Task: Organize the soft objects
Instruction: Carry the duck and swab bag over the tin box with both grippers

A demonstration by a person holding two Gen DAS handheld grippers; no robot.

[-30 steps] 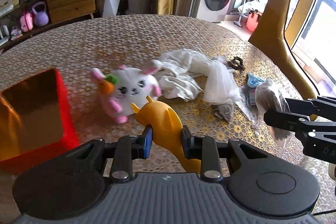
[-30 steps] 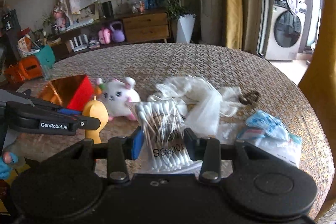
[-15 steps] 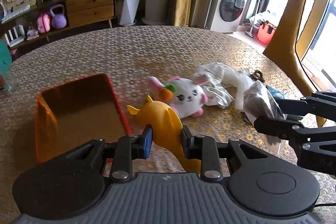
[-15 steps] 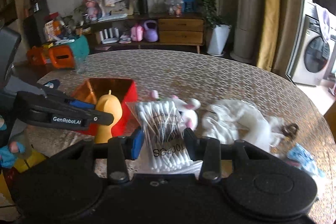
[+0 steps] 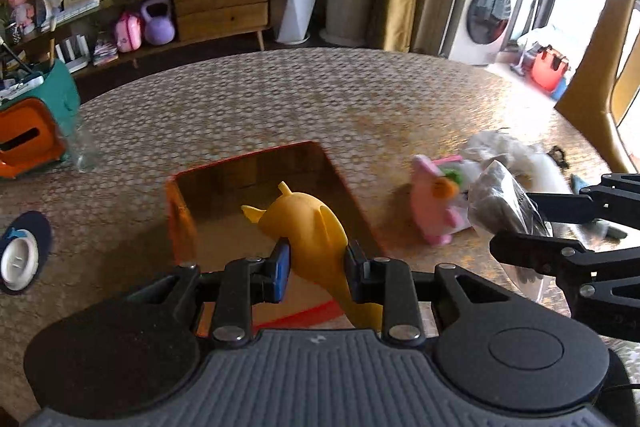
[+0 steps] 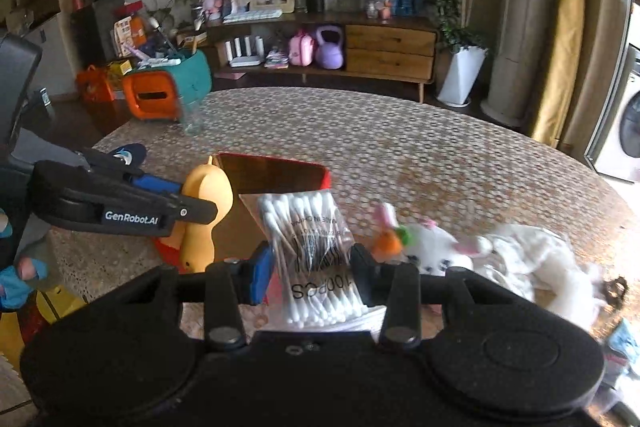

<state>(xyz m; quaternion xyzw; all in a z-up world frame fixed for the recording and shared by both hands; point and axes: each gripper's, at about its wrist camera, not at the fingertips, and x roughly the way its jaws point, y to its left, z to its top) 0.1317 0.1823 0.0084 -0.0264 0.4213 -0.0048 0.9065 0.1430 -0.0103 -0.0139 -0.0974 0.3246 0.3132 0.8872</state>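
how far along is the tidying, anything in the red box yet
Nothing looks done: the red box shows only its bare inside. In hand: the left gripper is shut on the yellow squishy toy over the box, and the right gripper is shut on the cotton swab bag beside it. Left on the table: the white bunny plush, the white cloth and small items beyond.
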